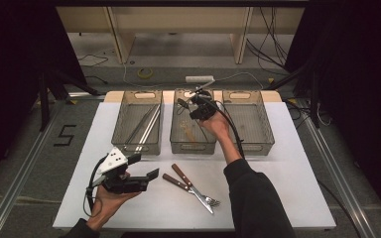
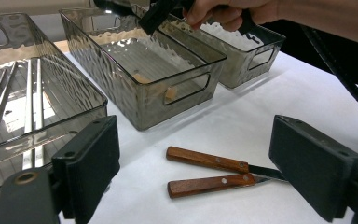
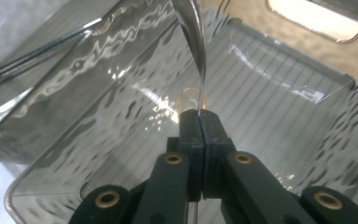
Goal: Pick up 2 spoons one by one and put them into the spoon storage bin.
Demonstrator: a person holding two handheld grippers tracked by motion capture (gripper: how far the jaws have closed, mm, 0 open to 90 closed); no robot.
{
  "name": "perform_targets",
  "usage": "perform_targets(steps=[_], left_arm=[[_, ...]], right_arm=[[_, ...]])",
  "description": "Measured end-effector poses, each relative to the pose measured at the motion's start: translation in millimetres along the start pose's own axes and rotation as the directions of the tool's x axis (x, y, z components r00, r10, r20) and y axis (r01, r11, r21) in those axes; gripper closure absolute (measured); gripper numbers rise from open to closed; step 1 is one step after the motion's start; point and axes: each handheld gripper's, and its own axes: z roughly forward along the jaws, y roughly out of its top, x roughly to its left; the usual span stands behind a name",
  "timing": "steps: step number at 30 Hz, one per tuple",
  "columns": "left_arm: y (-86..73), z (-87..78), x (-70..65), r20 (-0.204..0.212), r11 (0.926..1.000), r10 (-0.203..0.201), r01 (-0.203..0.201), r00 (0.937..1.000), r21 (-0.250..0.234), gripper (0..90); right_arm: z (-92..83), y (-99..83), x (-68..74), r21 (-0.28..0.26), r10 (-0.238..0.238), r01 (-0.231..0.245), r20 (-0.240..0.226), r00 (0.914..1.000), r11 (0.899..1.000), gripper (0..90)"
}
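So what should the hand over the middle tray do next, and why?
Probably lower a little further and then open. The right claw is shut on a thin metal utensil and is held over the inside of the middle tray, so the piece looks ready to be laid in it. Two wooden-handled utensils wait on the table.

Three clear bins (image 1: 140, 144), two wooden-handled pieces of cutlery (image 1: 178, 181) on the table, two claws (image 1: 151, 174).

A shiny metal utensil (image 3: 193, 42), its thin end clamped, juts over the middle ribbed clear bin (image 3: 279, 79).
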Motion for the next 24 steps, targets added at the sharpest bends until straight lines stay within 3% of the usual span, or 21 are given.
perform_targets(steps=[5, 11, 14, 17, 19, 24], left_arm=[[-0.1, -0.7, 0.4, -0.001, 1.0, 0.0, 0.0, 1.0, 0.001, 15.5], [-0.1, -0.6, 0.7, -0.001, 1.0, 0.003, -0.003, 1.0, 0.002, 15.5], [-0.2, -0.4, 0.5, 0.001, 1.0, 0.002, -0.002, 1.0, 0.004, 15.5], [-0.3, 0.2, 0.9, 0.001, 1.0, 0.0, 0.0, 1.0, 0.005, 15.5], [-0.4, 0.7, 0.9, -0.001, 1.0, -0.003, 0.003, 1.0, 0.007, 15.5], [-0.2, 1.0, 0.8, -0.002, 1.0, 0.001, -0.001, 1.0, 0.009, 15.5]], right_arm=[[7.7, -4.3, 1.0, 0.018, 0.009, -0.009, 0.0, 1.0, 1.0, 89.2], [6.3, -4.5, 0.4, 0.023, 0.026, -0.025, -0.037, 0.999, 0.999, 72.2], [-1.1, -4.6, -0.6, 0.008, 0.033, -0.033, -0.055, 0.9979, 0.999, 66.0], [-12.7, -6.1, -0.3, -0.016, 0.006, -0.008, -0.075, 0.9972, 1.0, 60.1], [-23.5, -9.9, 0.7, -0.033, -0.008, 0.005, -0.098, 0.9952, 0.999, 52.4], [-47.0, -25.3, 3.8, -0.078, -0.034, 0.025, -0.117, 0.9926, 0.997, 44.0]])
